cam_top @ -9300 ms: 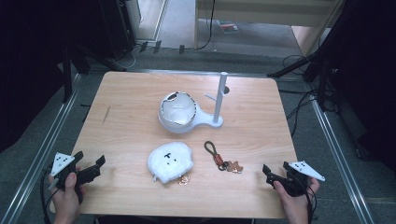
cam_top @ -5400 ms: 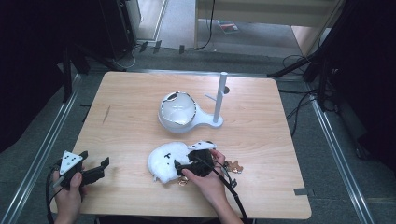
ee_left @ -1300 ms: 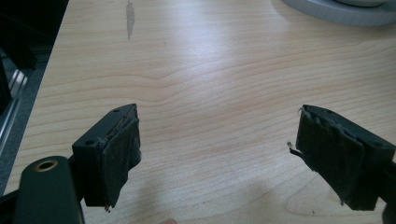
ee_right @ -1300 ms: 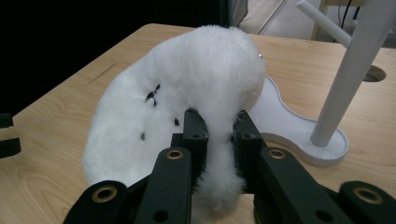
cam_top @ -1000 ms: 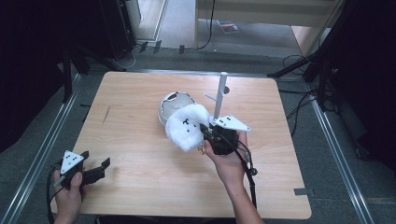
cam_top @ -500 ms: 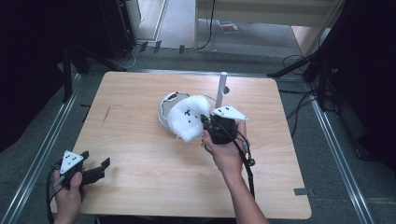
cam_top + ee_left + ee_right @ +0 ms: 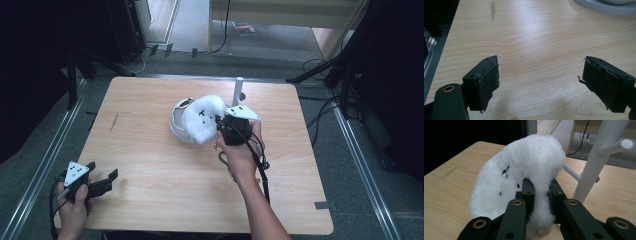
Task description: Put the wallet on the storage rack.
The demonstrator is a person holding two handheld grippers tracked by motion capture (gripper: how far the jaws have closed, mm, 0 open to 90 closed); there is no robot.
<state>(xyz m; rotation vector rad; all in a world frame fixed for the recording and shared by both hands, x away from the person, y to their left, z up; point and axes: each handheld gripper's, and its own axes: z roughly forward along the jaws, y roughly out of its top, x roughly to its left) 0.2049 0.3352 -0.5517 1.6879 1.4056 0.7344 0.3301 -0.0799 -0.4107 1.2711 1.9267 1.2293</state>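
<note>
A white plush toy (image 7: 201,118) with small black face marks hangs above the table's middle, and my right gripper (image 7: 221,128) is shut on its edge. In the right gripper view the plush (image 7: 524,175) bulges up over the two jaws (image 7: 540,192) that pinch it. A white post (image 7: 594,162) with thin pegs stands just right of it. From the high view the post (image 7: 238,90) rises close behind the gripper. My left gripper (image 7: 103,181) rests open at the table's front left corner, and its jaws (image 7: 540,82) stand wide apart over bare wood.
A white round dish (image 7: 176,121) sits on the table behind and under the plush; its rim (image 7: 609,6) shows far ahead of the left gripper. A dark cord keyring (image 7: 220,159) lies partly hidden under the right hand. The wooden table (image 7: 150,200) has dark floor and metal rails around it.
The right gripper took the plush from the table's front and lifted it to the post; over the last second it moved a little farther back. The left gripper stayed put.
</note>
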